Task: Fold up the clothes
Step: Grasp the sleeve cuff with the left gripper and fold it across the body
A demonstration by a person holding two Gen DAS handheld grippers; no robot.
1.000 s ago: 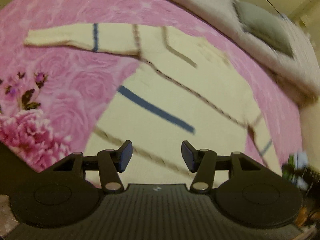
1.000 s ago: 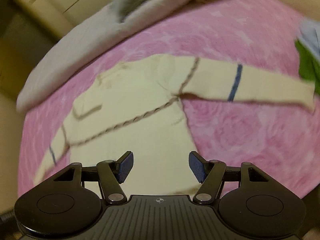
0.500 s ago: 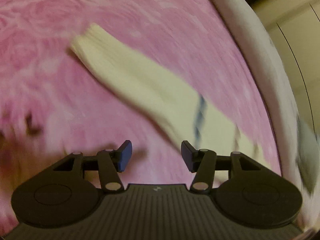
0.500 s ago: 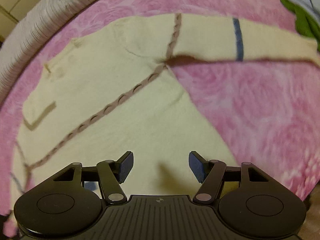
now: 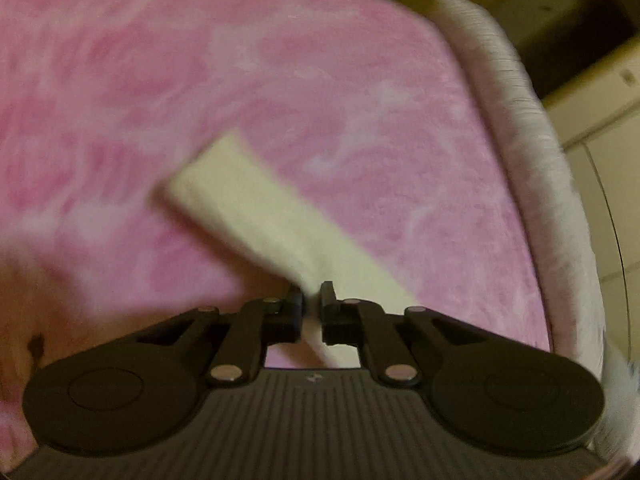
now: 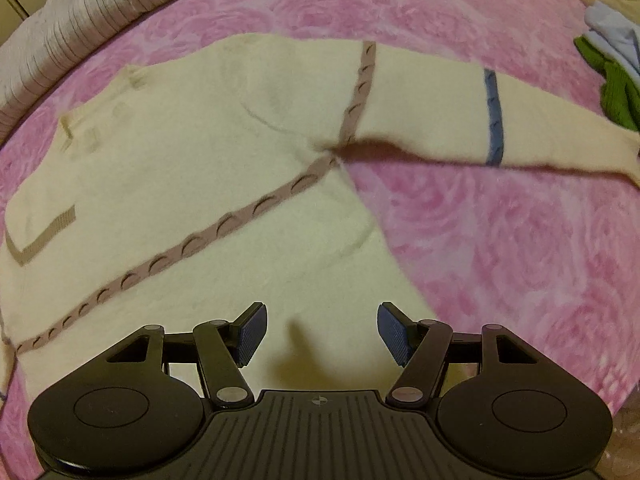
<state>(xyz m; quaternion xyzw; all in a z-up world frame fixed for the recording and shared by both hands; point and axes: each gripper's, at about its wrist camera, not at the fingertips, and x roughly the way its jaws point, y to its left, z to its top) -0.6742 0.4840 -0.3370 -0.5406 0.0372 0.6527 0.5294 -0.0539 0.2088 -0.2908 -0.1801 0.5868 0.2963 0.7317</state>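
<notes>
left gripper [image 5: 313,300] pinching cream sleeve [image 5: 256,208], right gripper [image 6: 320,334] spread over sweater [image 6: 200,184]

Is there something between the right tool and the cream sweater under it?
Nothing visible. The right tool is open above the cream sweater, with only its shadow on the knit. The green garment lies far off, by the sleeve end.
</notes>
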